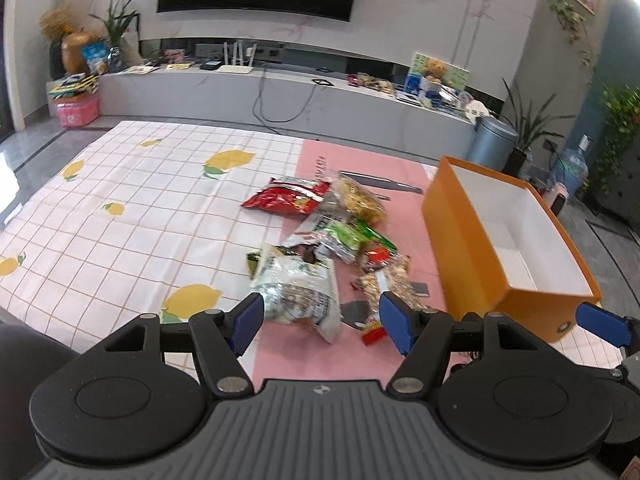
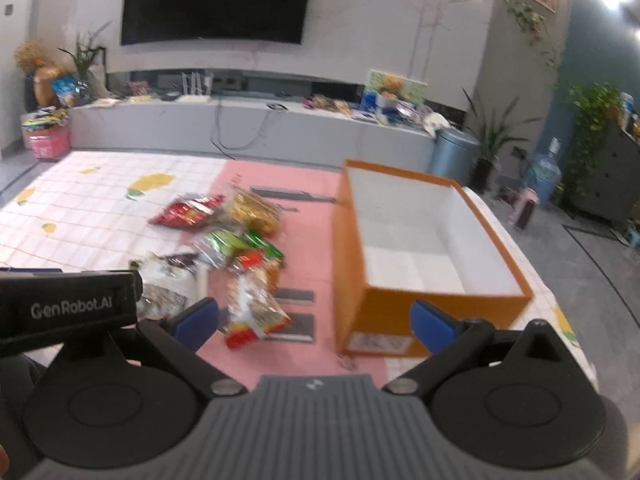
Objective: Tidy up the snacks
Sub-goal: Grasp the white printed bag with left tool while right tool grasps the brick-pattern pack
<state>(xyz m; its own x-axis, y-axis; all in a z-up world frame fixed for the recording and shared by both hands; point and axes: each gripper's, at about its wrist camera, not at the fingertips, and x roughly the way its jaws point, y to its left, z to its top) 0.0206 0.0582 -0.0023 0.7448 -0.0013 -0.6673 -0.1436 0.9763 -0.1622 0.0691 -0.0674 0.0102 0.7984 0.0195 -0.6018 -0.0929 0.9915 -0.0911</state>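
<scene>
Several snack packets lie in a loose pile on the pink mat (image 1: 320, 360): a red one (image 1: 286, 199), a yellow one (image 1: 360, 199), a green one (image 1: 352, 236) and a silver-white one (image 1: 298, 292). An open orange box (image 1: 464, 248) with a white inside stands right of the pile and holds nothing that I can see. My left gripper (image 1: 322, 322) is open, above the near edge of the silver-white packet. My right gripper (image 2: 316, 320) is open and empty, between a nut packet (image 2: 254, 308) and the orange box (image 2: 384, 312).
A lemon-print checked cloth (image 1: 120, 208) covers the table. Dark flat strips (image 1: 380, 182) lie on the mat behind the pile. A long grey TV bench (image 1: 280, 96) with clutter, a metal bin (image 1: 494, 144) and potted plants stand behind.
</scene>
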